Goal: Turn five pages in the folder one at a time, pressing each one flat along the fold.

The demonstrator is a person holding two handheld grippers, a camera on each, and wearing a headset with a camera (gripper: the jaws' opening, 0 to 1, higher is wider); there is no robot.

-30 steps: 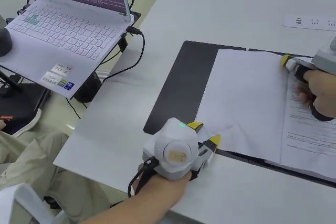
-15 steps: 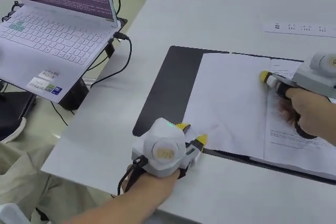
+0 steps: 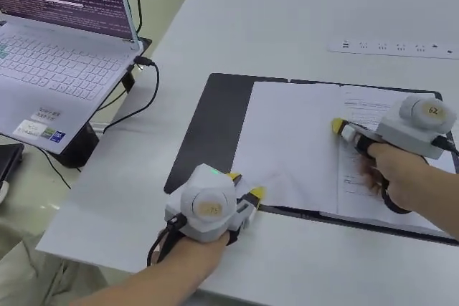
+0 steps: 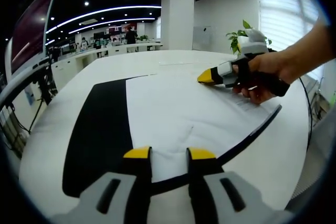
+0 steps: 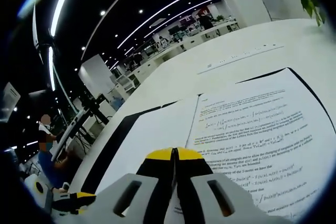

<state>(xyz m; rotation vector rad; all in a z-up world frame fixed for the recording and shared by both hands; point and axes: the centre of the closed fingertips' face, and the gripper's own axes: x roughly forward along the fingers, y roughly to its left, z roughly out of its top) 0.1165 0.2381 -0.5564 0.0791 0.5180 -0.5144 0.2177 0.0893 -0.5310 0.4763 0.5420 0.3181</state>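
The left gripper (image 4: pixel 169 153) rests at the near edge of the open folder (image 3: pixel 208 127). Its 2 yellow-tipped jaws stand apart with a clear gap, and nothing is clamped between them. Straight ahead of these jaws lies the blank page (image 4: pixel 173 103), flat on the folder, with a small crease just beyond the tips. To the left of the jaws is the bare black inside cover. A thin black strip of the folder's edge runs under the tips and off to their right.

The right gripper (image 5: pixel 174 155) has its 2 jaws pressed together, tip to tip, with nothing seen between them. Its tips sit down on the paper at the fold (image 3: pixel 338 191). From these jaws, the blank page spreads to the left and the printed page (image 5: pixel 252 124) to the right, with the fold running straight on ahead of them. The hand (image 3: pixel 398 177) holding this gripper lies over the printed page behind the tips.

The folder lies open on the white table (image 3: pixel 287 19), spanning the space between the 2 grippers. Beyond the right jaws, past the folder's far edge, a white power strip (image 3: pixel 391 48) lies on the table. Well to the left of the left jaws, off the table's edge, an open laptop (image 3: pixel 50 69) sits with a black cable (image 3: pixel 143 98) plugged into its side.
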